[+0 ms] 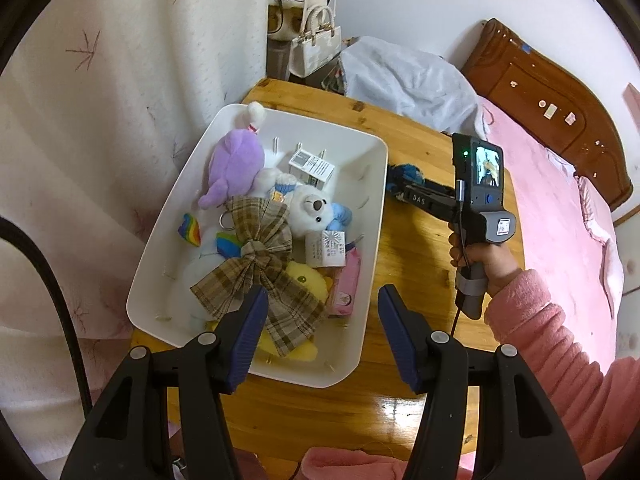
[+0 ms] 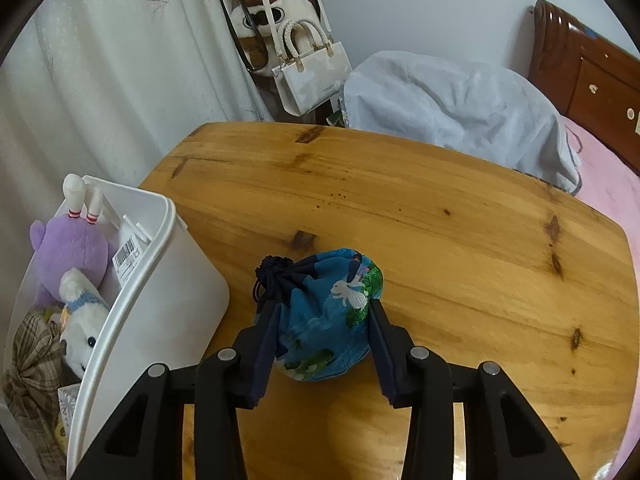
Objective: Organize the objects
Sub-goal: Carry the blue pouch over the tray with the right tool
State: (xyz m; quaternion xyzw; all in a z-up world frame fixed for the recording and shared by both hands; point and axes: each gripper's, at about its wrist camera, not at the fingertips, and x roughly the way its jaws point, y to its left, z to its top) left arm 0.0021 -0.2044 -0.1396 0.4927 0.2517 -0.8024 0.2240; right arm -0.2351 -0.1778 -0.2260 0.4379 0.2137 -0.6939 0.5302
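Item: blue drawstring pouch (image 2: 326, 316), on the wooden table (image 2: 460, 248) just right of the white bin (image 2: 160, 300), knotted neck toward the bin. We have the right gripper (image 2: 323, 334) closed on its flanks; our left gripper (image 1: 322, 334) gapes empty above the bin's near end. The pouch's underside is hidden from us

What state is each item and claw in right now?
Drawstring pouch: cinched shut, on the table, between the right claw's fingers.
Right claw: closed around the pouch.
Left claw: open, empty, above the bin's near edge.
White bin: uncovered, filled with plush toys.
Plaid bow: tied, on top.
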